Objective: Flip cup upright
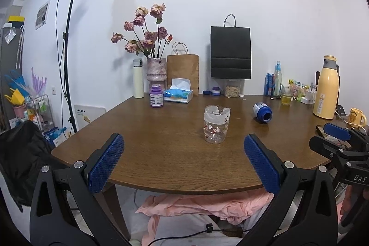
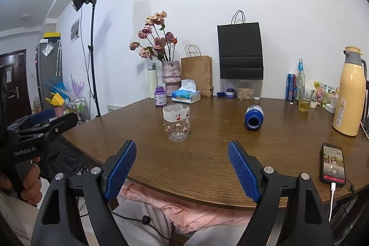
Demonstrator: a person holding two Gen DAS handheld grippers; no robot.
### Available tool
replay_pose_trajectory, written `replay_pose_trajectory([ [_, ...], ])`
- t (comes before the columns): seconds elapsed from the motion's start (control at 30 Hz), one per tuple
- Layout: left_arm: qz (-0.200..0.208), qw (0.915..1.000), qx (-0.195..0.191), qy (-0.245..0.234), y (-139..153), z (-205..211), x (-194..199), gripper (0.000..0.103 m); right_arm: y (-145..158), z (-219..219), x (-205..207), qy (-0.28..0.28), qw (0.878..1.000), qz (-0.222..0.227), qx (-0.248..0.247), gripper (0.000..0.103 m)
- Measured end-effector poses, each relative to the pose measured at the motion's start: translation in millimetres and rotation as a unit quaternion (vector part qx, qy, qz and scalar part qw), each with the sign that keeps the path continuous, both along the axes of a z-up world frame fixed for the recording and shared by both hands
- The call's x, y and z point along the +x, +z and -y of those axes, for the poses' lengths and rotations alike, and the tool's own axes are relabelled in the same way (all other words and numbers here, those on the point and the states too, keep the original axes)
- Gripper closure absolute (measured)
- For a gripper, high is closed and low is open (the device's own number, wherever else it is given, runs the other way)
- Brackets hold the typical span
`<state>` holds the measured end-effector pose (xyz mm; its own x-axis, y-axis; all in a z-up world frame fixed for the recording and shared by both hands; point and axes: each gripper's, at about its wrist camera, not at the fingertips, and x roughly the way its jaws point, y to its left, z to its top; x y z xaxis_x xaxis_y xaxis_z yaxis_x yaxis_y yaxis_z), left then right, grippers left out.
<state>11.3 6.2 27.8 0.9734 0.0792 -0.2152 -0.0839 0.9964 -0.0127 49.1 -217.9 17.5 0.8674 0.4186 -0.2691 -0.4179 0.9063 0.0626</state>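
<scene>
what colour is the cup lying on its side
Blue cup with a white label band; shows best in the right wrist view.

The cup [image 1: 262, 112] [image 2: 254, 117], a blue one with a white-and-blue printed band, lay on its side on the bench [image 1: 161, 149] [image 2: 207, 165], right of centre and toward the far side, open mouth facing the near edge.
</scene>
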Motion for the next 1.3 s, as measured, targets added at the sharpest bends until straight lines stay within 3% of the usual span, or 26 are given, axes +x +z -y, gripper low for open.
replay_pose_trajectory([
  [1.3,-0.002,1.0000,-0.001,0.000,-0.6,7.0,0.5,0.000,1.4,-2.8,4.5,0.007,1.000,-0.002,-0.005,0.017],
])
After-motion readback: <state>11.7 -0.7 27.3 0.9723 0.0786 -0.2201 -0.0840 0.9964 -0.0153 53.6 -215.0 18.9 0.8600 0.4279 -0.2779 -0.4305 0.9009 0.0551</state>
